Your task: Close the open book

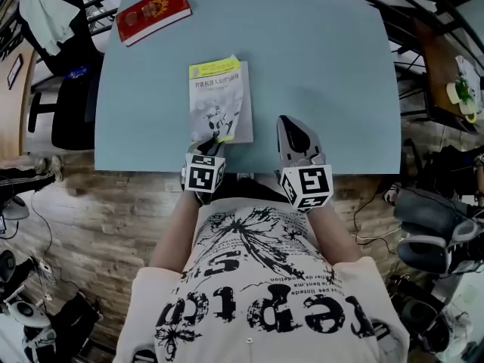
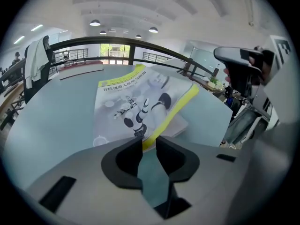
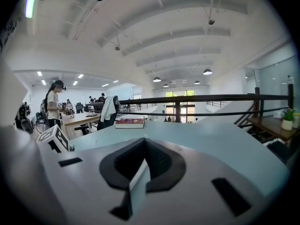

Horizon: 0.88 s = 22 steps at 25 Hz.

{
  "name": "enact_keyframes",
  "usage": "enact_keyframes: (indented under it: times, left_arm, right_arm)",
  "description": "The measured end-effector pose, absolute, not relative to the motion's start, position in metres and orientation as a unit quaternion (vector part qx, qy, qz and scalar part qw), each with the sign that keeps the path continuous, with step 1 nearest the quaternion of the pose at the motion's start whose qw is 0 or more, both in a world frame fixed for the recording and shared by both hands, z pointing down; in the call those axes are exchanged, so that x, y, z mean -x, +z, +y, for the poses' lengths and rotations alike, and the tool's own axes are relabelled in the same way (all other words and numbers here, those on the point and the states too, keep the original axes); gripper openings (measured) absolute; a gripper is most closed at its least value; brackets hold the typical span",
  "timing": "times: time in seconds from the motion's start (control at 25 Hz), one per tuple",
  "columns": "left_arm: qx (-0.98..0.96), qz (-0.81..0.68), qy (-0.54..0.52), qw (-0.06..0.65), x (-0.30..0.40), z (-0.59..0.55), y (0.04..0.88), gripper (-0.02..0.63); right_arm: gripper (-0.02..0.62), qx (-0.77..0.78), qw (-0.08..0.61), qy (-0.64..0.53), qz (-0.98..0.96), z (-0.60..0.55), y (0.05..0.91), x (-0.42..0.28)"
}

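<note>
A book (image 1: 219, 100) with a grey cover, a robot picture and a yellow band lies on the light blue table (image 1: 325, 66), its near edge close to the table's front. My left gripper (image 1: 214, 138) points down at the book's near left corner. In the left gripper view the book (image 2: 136, 102) fills the middle, its cover resting slightly askew over the pages. The left gripper (image 2: 148, 142) is open, and the yellow cover edge ends at its tips without being pinched. My right gripper (image 1: 292, 123) lies to the right of the book, shut and empty (image 3: 143, 156).
A red book (image 1: 151, 12) lies at the table's far left corner. A black chair (image 1: 72, 104) with a white garment stands off the left side. Railings run behind the table, and a potted plant (image 1: 463, 89) sits on a brown desk at the right.
</note>
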State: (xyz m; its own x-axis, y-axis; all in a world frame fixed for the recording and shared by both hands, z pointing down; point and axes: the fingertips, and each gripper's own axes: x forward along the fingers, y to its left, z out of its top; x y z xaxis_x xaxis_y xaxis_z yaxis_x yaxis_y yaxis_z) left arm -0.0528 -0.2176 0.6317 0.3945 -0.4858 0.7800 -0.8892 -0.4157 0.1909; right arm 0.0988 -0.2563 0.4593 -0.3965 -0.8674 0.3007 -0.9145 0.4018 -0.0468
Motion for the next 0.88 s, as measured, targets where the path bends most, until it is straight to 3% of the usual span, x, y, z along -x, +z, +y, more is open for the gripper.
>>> enact_keyframes:
  times: [0.28,0.64,0.72,0.88]
  left_arm:
    - [-0.799,-0.376,0.328,0.336,0.038,-0.211,0.63,0.178]
    - [-0.803,-0.386,0.315,0.327,0.045,-0.216,0.616,0.178]
    - [-0.809,-0.395,0.298,0.317,0.048,-0.221,0.599,0.166]
    - [-0.819,-0.419,0.248,0.303,0.061,-0.239,0.561,0.075]
  right_arm:
    - [0.009,-0.549,0.119,0.111,-0.819,-0.257,0.465,-0.109]
    - [0.009,-0.549,0.122,0.112,-0.819,-0.259,0.464,-0.091]
    - [0.009,-0.549,0.121,0.113,-0.819,-0.26,0.46,-0.086]
    - [0.01,-0.547,0.116,0.11,-0.822,-0.264,0.45,-0.07]
